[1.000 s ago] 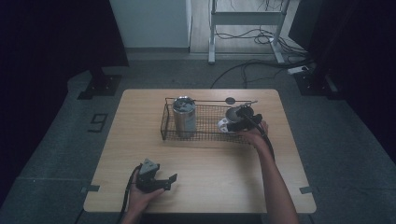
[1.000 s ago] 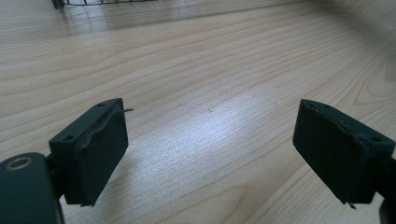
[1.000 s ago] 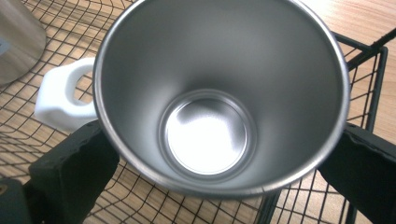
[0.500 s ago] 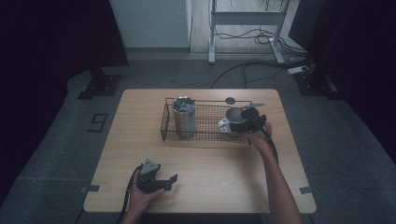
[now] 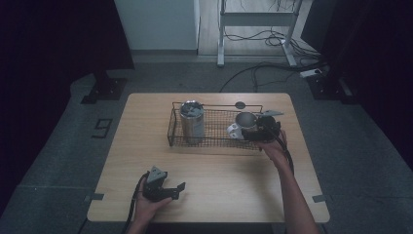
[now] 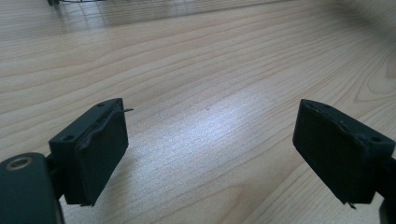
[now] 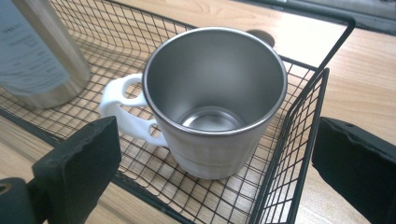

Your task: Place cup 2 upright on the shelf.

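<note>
The right gripper (image 7: 219, 172) has drawn back from the mug (image 7: 215, 102); jaws wide, empty; mug stands released in the wire basket (image 7: 299, 140); left gripper (image 6: 219, 154) idles open.

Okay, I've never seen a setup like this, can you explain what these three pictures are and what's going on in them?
A person at a wooden table holds a hand-operated tool with two black tongs in each hand. One picture looks down from above; the other two come from cameras riding on each tool. The left tongs rest low over bare wood, open and empty. The right tongs are open at the end of a black wire basket, on either side of a steel mug with a white handle standing in it. A tall metal canister stands in the basket's other end. Nothing is held.
</note>
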### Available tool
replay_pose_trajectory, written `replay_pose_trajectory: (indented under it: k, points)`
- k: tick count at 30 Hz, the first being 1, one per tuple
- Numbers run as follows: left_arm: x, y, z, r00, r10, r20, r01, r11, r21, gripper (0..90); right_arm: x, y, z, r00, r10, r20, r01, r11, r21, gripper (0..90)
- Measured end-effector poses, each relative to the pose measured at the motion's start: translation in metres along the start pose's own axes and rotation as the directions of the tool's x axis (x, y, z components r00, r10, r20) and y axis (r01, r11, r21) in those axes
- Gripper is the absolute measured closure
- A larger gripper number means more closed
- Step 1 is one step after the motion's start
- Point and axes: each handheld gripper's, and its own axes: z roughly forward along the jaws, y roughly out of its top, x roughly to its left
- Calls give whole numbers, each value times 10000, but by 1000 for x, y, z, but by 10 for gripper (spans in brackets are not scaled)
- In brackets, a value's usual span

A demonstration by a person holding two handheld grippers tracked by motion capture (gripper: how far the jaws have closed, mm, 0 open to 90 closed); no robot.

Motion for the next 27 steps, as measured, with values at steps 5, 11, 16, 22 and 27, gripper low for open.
replay_pose_trajectory:
  k: [5, 11, 16, 22, 27]
  points:
    - [0, 0, 0, 10000, -6, -7, 6, 10000, -2, 105, 3, -3, -6, 9999, 35, -125, -38, 9997, -239, 18]
    - [1, -1, -1, 10000, -42, -36, 42, 10000, -21, 105, 6, -6, -17, 9997, 16, -249, -32, 9979, -644, 33]
    - [1, 0, -2, 10000, -51, -48, 51, 10000, -39, 105, 6, -12, -24, 9994, 12, -339, -41, 9963, -855, 48]
    - [0, -1, -1, 10000, -16, -57, 16, 10000, 6, 105, 6, -24, -33, 9991, 38, -413, -86, 9934, -1145, 65]
    - [1, -1, -1, 10000, -14, -66, 14, 10000, 19, 105, 7, -37, -41, 9986, 96, -529, -167, 9906, -1357, 80]
